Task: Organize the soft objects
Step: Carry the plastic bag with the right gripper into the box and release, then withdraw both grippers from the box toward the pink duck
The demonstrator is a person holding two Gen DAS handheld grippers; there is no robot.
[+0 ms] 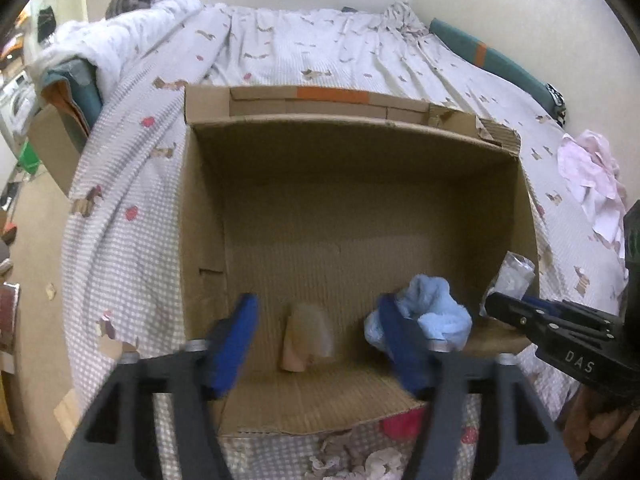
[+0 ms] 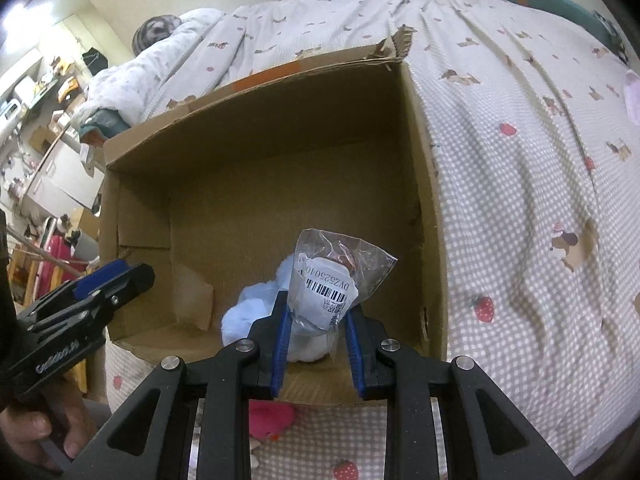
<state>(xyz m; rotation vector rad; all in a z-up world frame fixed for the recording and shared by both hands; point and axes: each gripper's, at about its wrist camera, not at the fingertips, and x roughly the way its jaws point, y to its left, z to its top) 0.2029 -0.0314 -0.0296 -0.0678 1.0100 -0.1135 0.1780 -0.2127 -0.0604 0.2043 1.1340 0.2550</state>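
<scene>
An open cardboard box (image 1: 280, 216) lies on the bed; it also shows in the right wrist view (image 2: 280, 152). A light blue fluffy soft thing (image 1: 432, 312) lies inside at the near right corner, also seen in the right wrist view (image 2: 248, 312). My left gripper (image 1: 316, 344) is open and empty over the box's near edge. My right gripper (image 2: 316, 312) is shut on a clear plastic bag with a barcode label (image 2: 336, 276), held over the box's near right corner. That bag (image 1: 512, 276) and the right gripper (image 1: 504, 308) show at the right of the left wrist view.
A loose cardboard flap (image 1: 308, 336) stands inside the box. A pink soft item (image 2: 268, 420) lies on the checked bedspread (image 2: 520, 200) just before the box. A pale pink cloth (image 1: 592, 180) lies at the bed's right. A white duvet (image 1: 132, 36) is piled at the far left.
</scene>
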